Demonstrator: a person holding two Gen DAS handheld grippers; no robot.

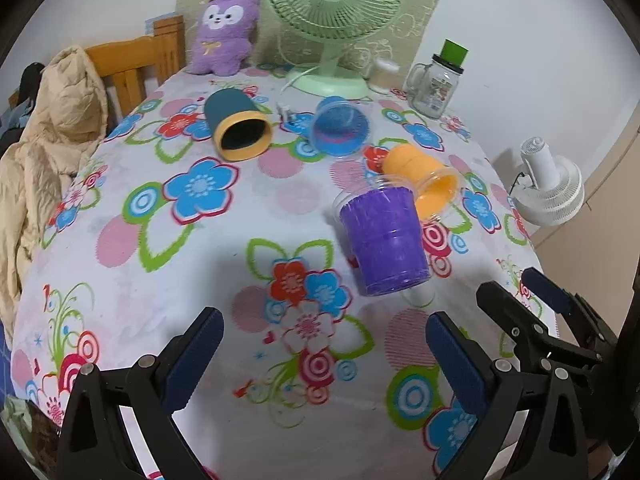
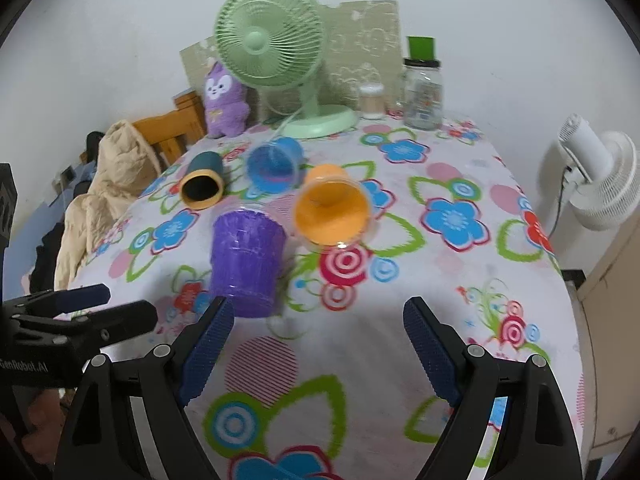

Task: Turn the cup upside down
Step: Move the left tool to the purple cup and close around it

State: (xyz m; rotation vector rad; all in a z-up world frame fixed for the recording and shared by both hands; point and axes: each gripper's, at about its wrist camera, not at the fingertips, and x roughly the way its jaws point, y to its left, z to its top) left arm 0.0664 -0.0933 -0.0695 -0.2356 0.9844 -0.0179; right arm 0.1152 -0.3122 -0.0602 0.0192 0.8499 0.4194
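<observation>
- Four cups sit on the flower-patterned counter [image 1: 132, 280]: a purple cup [image 1: 386, 240], an orange cup [image 1: 424, 182], a blue cup [image 1: 340, 126] and a teal cup with a yellow rim [image 1: 236, 126].
- The purple cup [image 2: 246, 258] is nearest both grippers; its wider end points away from the cameras and its narrow base toward them, tilted, with motion blur, so I cannot tell whether it rests on the cloth.
- The orange cup [image 2: 332, 208] lies on its side just behind the purple one, mouth toward the right wrist camera.
- The blue and teal cups lie on their sides farther back, well apart from the grippers.
- The left gripper [image 1: 324, 344] has its fingers spread wide, holding nothing.
- The right gripper [image 2: 320, 336] also has its fingers spread wide and empty; its left finger [image 2: 208, 344] is just beside the purple cup's base.
- A green fan [image 1: 332, 20], a purple plush toy [image 1: 224, 28] and a glass jar [image 1: 434, 80] stand along the far edge.
</observation>
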